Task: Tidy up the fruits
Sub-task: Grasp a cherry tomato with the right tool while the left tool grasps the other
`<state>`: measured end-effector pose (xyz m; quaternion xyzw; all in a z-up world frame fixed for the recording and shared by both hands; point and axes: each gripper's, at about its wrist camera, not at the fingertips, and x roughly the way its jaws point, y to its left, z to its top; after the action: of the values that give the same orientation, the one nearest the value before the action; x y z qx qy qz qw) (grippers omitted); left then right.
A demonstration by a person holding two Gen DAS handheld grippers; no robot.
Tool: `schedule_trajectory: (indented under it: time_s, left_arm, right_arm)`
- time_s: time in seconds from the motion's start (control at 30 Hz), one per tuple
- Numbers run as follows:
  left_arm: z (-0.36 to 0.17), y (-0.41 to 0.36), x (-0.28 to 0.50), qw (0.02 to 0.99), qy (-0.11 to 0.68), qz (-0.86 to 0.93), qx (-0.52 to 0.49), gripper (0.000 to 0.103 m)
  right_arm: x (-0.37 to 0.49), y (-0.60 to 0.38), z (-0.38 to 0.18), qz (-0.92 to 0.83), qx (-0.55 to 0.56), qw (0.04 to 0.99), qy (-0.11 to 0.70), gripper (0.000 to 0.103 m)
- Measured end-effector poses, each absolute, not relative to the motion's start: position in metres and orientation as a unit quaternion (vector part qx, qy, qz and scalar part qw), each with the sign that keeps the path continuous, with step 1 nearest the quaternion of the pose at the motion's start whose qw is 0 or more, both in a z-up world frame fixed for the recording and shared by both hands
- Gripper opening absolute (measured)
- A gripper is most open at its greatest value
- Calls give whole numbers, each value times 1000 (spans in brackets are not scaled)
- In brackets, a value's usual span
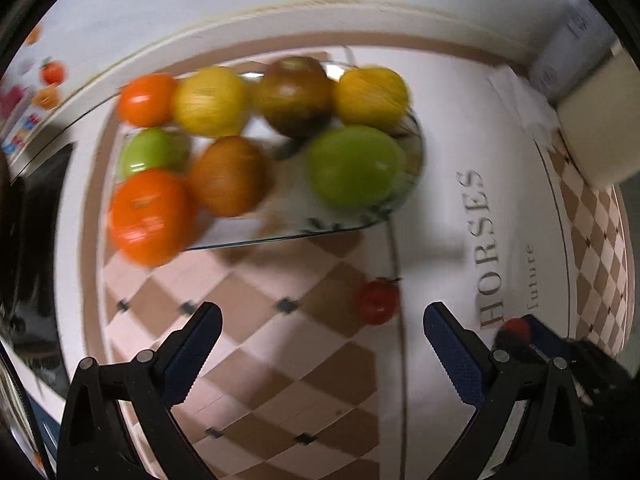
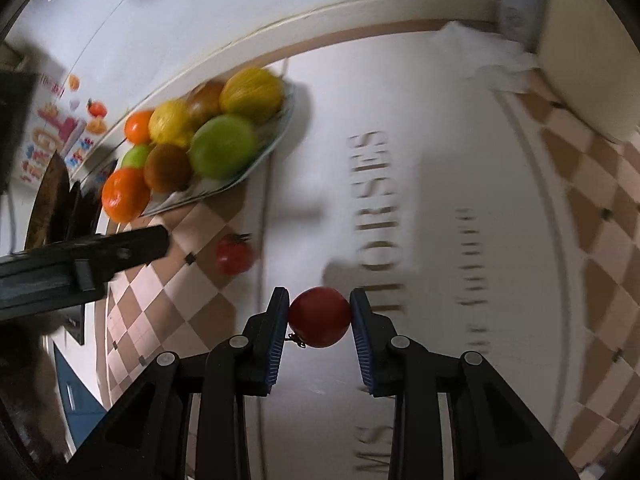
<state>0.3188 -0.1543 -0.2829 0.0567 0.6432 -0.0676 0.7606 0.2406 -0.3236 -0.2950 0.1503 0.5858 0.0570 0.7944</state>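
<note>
Pickup step. The right gripper (image 2: 320,316) is clamped on a small red tomato (image 2: 319,317) resting on the tablecloth (image 2: 440,160). The left gripper (image 1: 322,320), jaws apart and empty, is held above a second tomato (image 1: 378,302). Next, presumably, a lift and carry to the far-left fruit plate (image 2: 280,136) are called for.

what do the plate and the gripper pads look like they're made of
Plate: looks like glass or glazed ceramic, glossy, with a thin reflective rim and a dark leaf print; blur leaves it open.
Right gripper pads: look like blue ribbed rubber or soft plastic on black plastic fingers, matte, pressed against a red fruit.
</note>
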Motion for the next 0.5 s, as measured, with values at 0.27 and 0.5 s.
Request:
schedule_trajectory:
  time_s: [0.27,0.5]
  left_arm:
    - [-314,-186,321,738,661,-109,77,70]
    - [-322,-187,322,737,662,-119,68,27]
  right_arm:
    - [235,-356,-290,26,167,792,586,34]
    - [237,-353,-285,33,171,794,582,34]
